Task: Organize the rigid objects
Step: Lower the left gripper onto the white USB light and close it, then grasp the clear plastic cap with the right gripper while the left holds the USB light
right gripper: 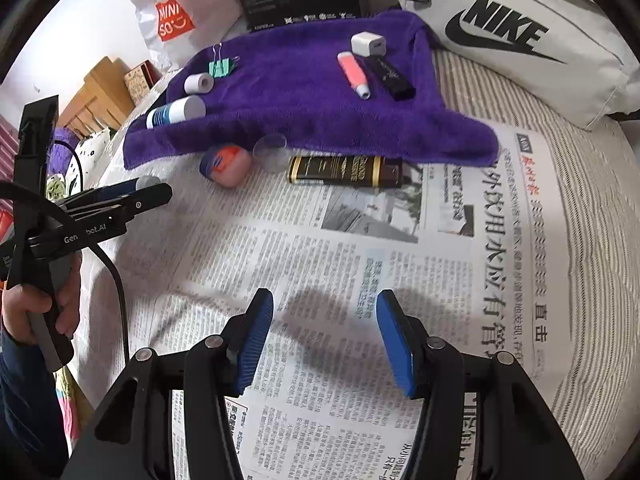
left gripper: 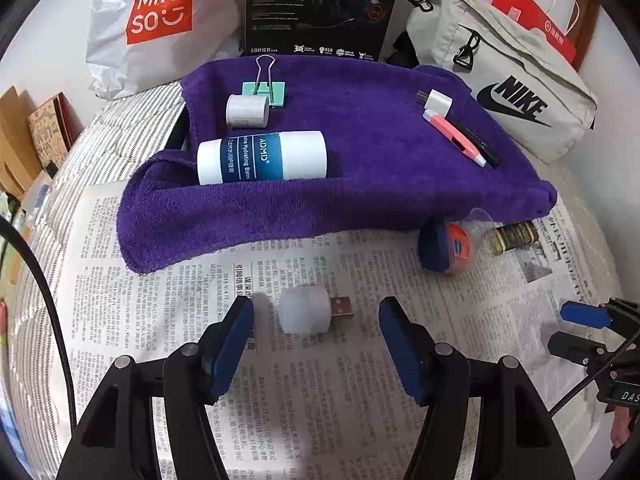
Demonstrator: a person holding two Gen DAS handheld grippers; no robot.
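A small white USB light (left gripper: 306,311) lies on the newspaper (left gripper: 280,380) between the open jaws of my left gripper (left gripper: 316,320). A purple towel (left gripper: 352,184) holds a white-and-blue balm tube (left gripper: 262,157), a small white roll (left gripper: 247,111), a green binder clip (left gripper: 265,90), a white charger (left gripper: 438,102), a pink pen (left gripper: 456,134) and a black stick (left gripper: 478,142). A blue-orange jar (left gripper: 448,249), a clear cap (right gripper: 272,151) and a dark bottle (right gripper: 346,171) lie on the paper by the towel's edge. My right gripper (right gripper: 325,330) is open and empty above the newspaper (right gripper: 360,280).
A Miniso bag (left gripper: 160,20), a black box (left gripper: 320,4) and a grey Nike bag (left gripper: 508,76) stand behind the towel. Wooden boxes (right gripper: 100,92) are at the left. The left gripper shows in the right wrist view (right gripper: 148,192), at the left.
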